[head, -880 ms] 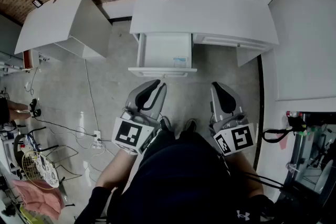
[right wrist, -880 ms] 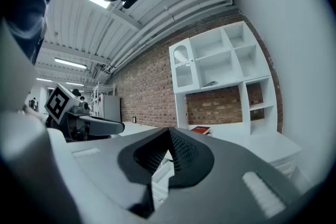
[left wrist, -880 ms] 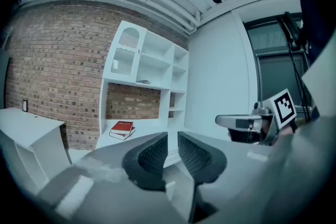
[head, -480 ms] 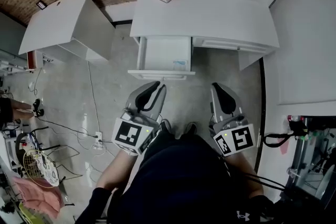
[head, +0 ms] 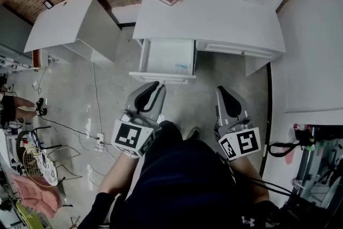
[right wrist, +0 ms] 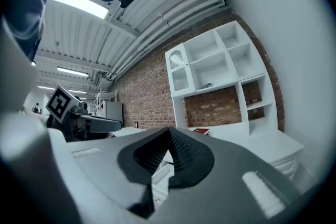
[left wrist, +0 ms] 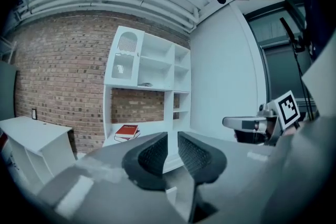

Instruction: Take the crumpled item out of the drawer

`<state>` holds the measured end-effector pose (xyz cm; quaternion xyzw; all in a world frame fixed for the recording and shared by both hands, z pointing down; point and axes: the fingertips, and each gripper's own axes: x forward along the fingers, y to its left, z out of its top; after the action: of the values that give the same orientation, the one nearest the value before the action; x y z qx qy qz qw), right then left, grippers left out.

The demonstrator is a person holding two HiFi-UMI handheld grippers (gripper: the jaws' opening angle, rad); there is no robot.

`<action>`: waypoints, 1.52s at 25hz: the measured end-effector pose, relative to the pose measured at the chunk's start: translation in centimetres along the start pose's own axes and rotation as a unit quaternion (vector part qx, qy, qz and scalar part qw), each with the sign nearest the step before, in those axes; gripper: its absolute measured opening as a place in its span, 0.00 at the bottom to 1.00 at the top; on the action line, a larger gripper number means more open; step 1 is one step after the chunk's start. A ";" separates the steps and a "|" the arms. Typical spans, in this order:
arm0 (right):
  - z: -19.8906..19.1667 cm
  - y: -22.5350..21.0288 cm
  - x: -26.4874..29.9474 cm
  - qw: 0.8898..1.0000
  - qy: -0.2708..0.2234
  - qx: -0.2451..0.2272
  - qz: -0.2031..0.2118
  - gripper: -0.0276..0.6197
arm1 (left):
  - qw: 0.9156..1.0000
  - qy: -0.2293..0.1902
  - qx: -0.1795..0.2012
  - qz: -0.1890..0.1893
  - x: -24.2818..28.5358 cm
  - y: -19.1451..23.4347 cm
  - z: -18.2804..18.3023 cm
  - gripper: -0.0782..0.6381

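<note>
Short of the open drawer (head: pixel 161 56), my left gripper (head: pixel 149 95) is all but closed and my right gripper (head: pixel 230 102) closed, both empty. What looks like the crumpled item (head: pixel 183 67) lies in the drawer's front right corner. I should open wide before reaching down onto it.

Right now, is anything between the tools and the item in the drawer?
Nothing visible. The drawer is pulled open, the item lies near its front, and the left tool and right tool hang short of it over the floor.
</note>
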<state>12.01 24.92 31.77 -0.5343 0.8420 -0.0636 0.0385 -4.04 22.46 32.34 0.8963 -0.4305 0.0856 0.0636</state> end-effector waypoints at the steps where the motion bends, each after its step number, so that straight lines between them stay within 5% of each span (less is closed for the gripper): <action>1: -0.2 -0.1 -0.1 1.000 0.002 0.002 0.001 0.05 | 1.000 0.000 0.007 0.003 0.0 0.4 -0.2 0.20; 8: -1.3 -1.4 2.6 1.000 0.023 0.005 -0.009 0.05 | 1.000 0.017 0.002 0.005 2.5 3.9 -1.8 0.20; 21: -2.3 -4.6 15.4 0.996 0.070 -0.005 -0.060 0.05 | 0.996 0.044 -0.022 -0.068 13.5 13.2 -3.7 0.20; 33: -5.0 -6.0 22.3 0.987 0.115 0.005 -0.115 0.05 | 0.984 0.124 -0.022 -0.130 20.1 18.9 -10.4 0.20; 38: -6.6 -7.1 22.8 0.982 0.128 0.032 -0.134 0.05 | 0.977 0.155 0.008 -0.150 22.2 19.3 -13.5 0.20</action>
<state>7.75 1.79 39.40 -0.6280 0.7585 -0.1628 -0.0615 -6.81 -3.89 50.93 0.9269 -0.2758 0.2161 0.1342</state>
